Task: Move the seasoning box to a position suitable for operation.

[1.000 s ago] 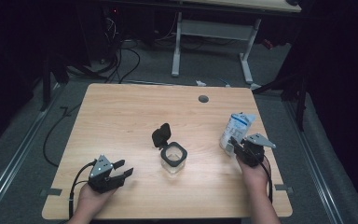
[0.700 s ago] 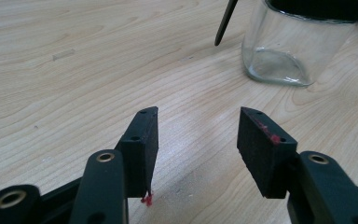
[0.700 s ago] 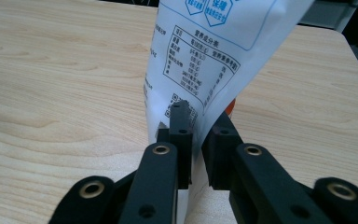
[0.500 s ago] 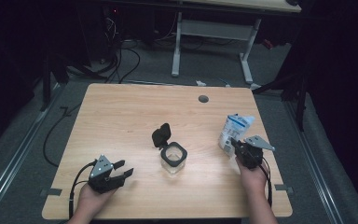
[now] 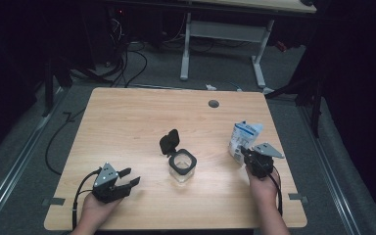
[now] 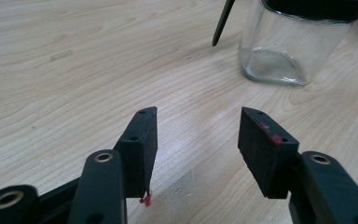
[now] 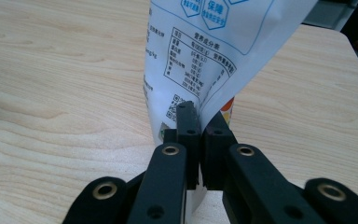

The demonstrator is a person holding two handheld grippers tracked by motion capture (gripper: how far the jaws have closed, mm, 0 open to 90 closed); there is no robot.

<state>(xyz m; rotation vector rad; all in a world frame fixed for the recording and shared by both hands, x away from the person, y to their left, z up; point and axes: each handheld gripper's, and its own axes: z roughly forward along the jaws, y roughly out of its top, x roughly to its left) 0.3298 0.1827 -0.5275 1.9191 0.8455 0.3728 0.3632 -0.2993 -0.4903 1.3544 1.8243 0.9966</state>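
A pale wooden table [image 5: 127,127] with a round cable hole [image 5: 213,104] sits lit in a dim room, on grey carpet [image 5: 24,161]. Behind it, dark, black cables [image 5: 127,68] snake across the floor beside the white legs of a second desk [image 5: 225,34]. Tape marks [image 5: 54,201] flank the table's near corners.

The top of the white printed pouch [image 7: 214,51] is cut off by the upper edge; its small print is too blurred to read.

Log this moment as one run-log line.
right gripper: just closed on pouch edge | left gripper: open, empty | jar: lid open, mid-table
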